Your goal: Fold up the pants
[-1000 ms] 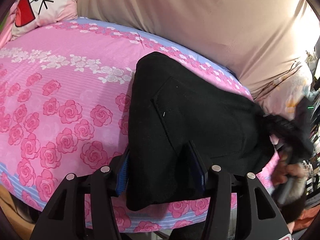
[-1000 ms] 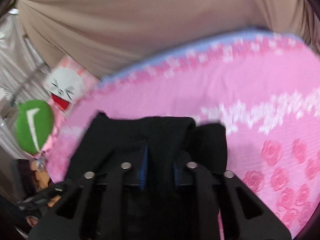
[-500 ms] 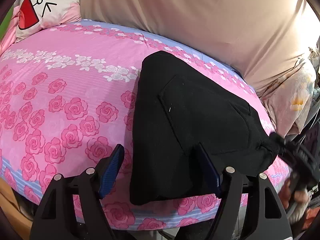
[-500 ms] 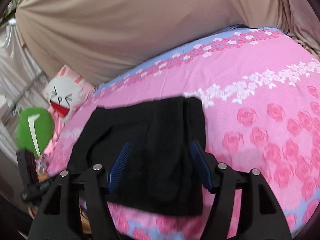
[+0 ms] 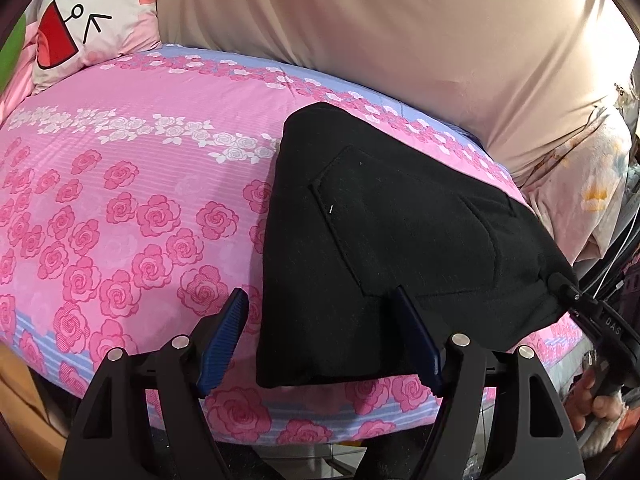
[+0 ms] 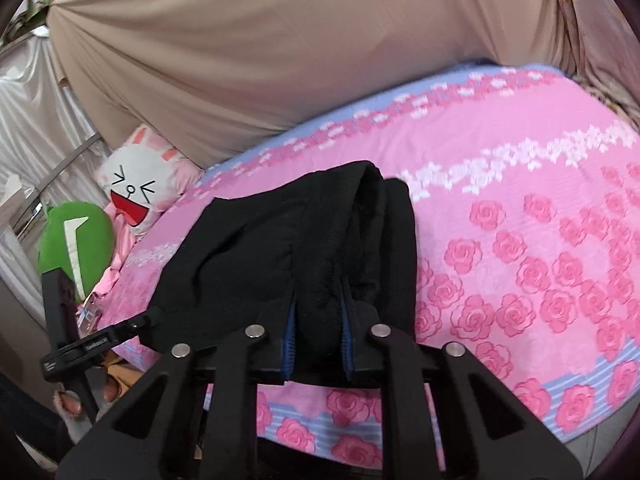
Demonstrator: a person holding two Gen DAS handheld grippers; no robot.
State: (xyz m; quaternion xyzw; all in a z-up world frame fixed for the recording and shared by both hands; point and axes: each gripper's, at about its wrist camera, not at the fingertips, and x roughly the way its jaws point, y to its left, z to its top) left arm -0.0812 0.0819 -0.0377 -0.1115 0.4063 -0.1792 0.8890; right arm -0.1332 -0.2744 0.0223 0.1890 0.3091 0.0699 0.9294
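Right gripper [image 6: 318, 334] closed down on a thick bunch of black pants [image 6: 320, 248] at the near edge of the bed [image 6: 520, 184] — blue pads pinching several stacked layers, fabric bulging up between and over them. Left gripper [image 5: 320, 336] spread wide, holding nothing; one blue finger [image 5: 222, 340] out over bare pink sheet, the other over the near-left corner of the garment, apparently just above the cloth rather than gripping it.

Pants [image 5: 400, 240] lying as a compact folded bundle toward the right of the bed from the left wrist view, patch pocket facing up, near-left corner straddled by the open jaws. Far end of the bundle clamped by the right gripper, seen from the left view at the bed's right edge. Rest of the rose-print sheet bare; cartoon rabbit pillow [image 5: 88, 20] and green cushion [image 6: 76, 240] at the head end, beige drape [image 5: 400, 40] behind.

Judged step: late in the fold — garment already doubled into a small stack, right side being carried or tidied. Next move likely calls for the left jaws to drop and close on the free near corner, so both ends lift together for a last fold or squaring-up. Risk: thick bunch slipping or the lower layers dragging and spoiling the stack.
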